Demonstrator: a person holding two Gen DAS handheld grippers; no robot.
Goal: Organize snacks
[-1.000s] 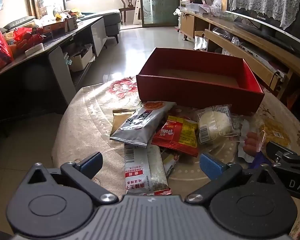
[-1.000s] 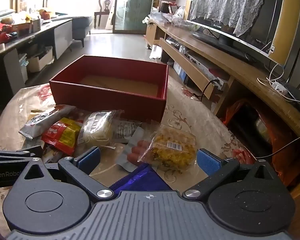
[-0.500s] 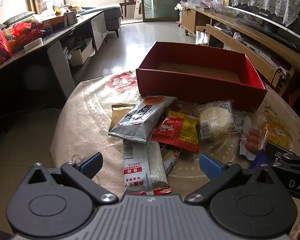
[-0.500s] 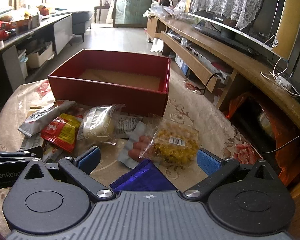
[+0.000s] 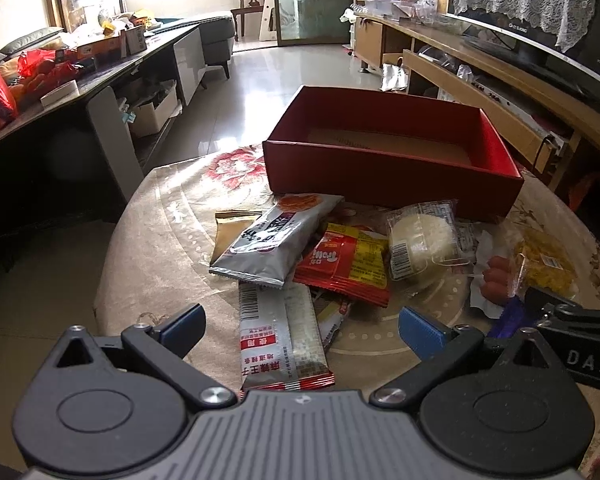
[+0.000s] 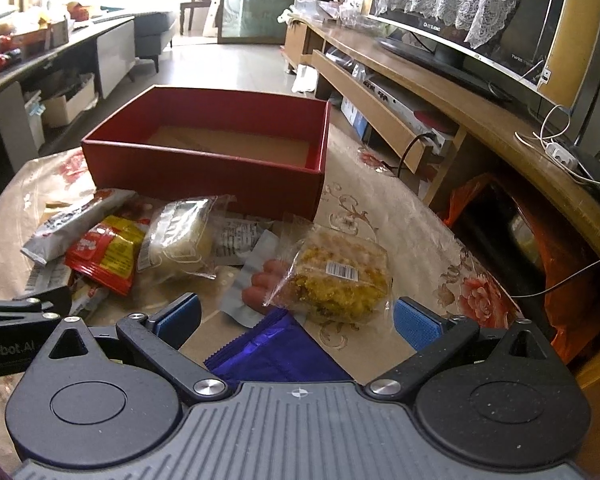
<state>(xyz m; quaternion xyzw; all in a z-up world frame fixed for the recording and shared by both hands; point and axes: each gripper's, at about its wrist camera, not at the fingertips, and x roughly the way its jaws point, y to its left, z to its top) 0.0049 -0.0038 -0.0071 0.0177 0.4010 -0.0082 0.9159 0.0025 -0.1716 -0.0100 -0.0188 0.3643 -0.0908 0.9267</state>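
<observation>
Currently, both the left tool (image 5: pixel 300 322) and right tool (image 6: pixel 296 316) are held open (nothing gripped) over snack packets (image 5: pixel 352 260) heaped on the surface (image 5: pixel 160 240) before the red box (image 5: pixel 392 184).

Perhaps "DAS" on right hand-held gripper (image 5: pixel 580 322)

Both claws, left (image 5: pixel 300 326) and right (image 6: pixel 296 316), have risen and tilted downward over the snack pile; red box (image 5: pixel 392 160) now sits lower in both views.
</observation>
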